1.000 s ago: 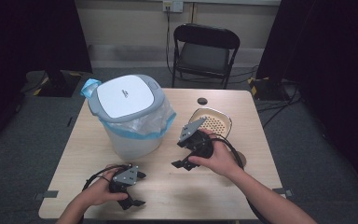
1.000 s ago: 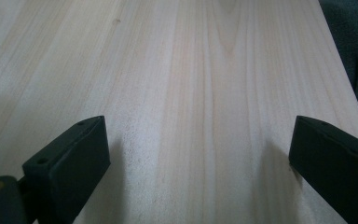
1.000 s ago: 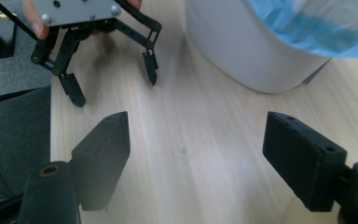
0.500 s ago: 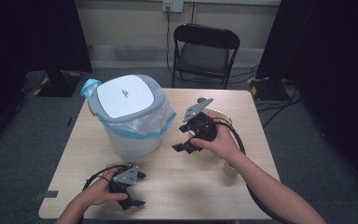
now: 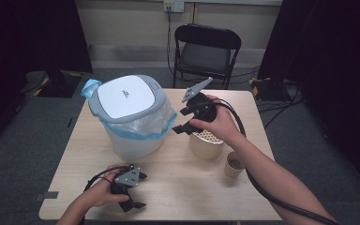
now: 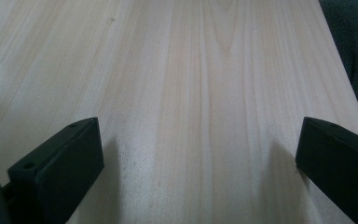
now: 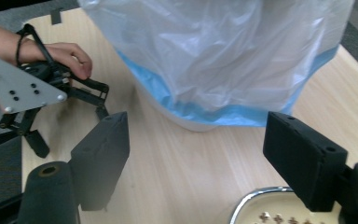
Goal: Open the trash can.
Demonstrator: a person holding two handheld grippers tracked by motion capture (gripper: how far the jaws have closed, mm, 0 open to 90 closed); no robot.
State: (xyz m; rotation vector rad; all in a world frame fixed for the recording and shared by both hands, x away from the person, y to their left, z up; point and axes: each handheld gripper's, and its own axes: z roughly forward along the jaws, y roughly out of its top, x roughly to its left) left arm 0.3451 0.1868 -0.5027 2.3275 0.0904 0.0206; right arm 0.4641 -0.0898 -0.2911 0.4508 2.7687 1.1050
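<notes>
i hold my right gripper (image 5: 183,120), jaws spread and empty, just right of the lidded white plastic-lined bin (image 5: 130,118), likely approaching; left gripper (image 5: 132,191), jaws spread, idles on the counter (image 5: 183,187) before it.

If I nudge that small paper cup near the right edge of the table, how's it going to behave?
The small paper cup looks thin-walled and narrow-based, so it would probably slide or tip easily. Something dark sits inside it; that may add a little weight, though I cannot tell what it is. It stands apart from the perforated container, so a push toward the table edge has nothing to stop it.
</notes>
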